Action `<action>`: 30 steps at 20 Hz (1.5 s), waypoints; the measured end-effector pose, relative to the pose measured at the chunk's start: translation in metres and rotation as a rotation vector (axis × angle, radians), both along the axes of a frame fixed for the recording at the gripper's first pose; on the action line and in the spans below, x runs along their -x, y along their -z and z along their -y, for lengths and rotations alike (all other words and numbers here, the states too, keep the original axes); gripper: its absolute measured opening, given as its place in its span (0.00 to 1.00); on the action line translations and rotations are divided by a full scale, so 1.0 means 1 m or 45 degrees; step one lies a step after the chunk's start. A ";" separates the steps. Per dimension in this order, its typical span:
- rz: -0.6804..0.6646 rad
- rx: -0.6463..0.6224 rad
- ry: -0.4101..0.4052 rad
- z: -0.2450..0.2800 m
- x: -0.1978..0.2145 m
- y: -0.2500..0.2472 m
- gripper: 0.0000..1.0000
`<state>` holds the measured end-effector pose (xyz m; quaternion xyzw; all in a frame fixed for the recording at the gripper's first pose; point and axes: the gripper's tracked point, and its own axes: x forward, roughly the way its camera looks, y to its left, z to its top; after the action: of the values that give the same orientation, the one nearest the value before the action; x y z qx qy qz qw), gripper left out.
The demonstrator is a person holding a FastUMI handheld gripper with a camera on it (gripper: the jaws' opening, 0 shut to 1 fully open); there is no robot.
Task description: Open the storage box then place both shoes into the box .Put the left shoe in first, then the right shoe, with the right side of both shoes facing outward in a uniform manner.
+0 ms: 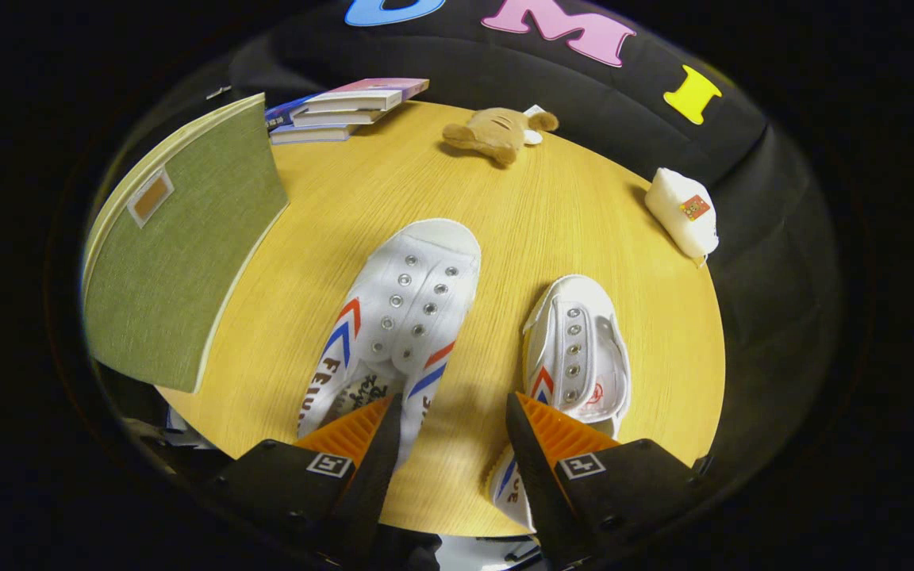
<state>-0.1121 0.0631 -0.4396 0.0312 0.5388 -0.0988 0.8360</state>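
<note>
The gripper (453,408) hangs above the round wooden table (552,198) with its fingers spread wide and nothing between them but bare tabletop. One white canvas shoe (401,317) lies under and ahead of the left finger, toe pointing away; the other white canvas shoe (580,357) lies by the right finger, tipped partly on its side. Left of the shoes stands the green fabric storage box (175,254), its lid closed. Beyond the shoes lie a stack of books (342,109) and a brown plush toy (497,131), with a small white pouch (683,210) at the table's right rim.
</note>
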 end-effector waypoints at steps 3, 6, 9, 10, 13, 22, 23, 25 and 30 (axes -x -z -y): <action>0.083 0.016 0.073 0.003 -0.016 0.006 0.77; 0.182 0.031 0.052 -0.004 -0.021 0.005 0.66; 0.208 -0.087 0.063 -0.021 -0.021 0.010 0.38; 0.200 -0.142 0.074 -0.023 -0.022 0.011 0.31; 0.210 -0.291 0.133 -0.022 -0.021 0.007 0.11; 0.347 -0.447 0.185 -0.030 -0.042 -0.058 0.05; 0.361 -0.454 0.197 -0.029 -0.044 -0.067 0.05; 0.395 -0.478 0.213 -0.029 -0.050 -0.091 0.05; 0.471 -0.529 0.198 -0.038 -0.072 -0.164 0.05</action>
<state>-0.0402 0.1010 -0.2753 0.2604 0.3817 -0.0426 0.8858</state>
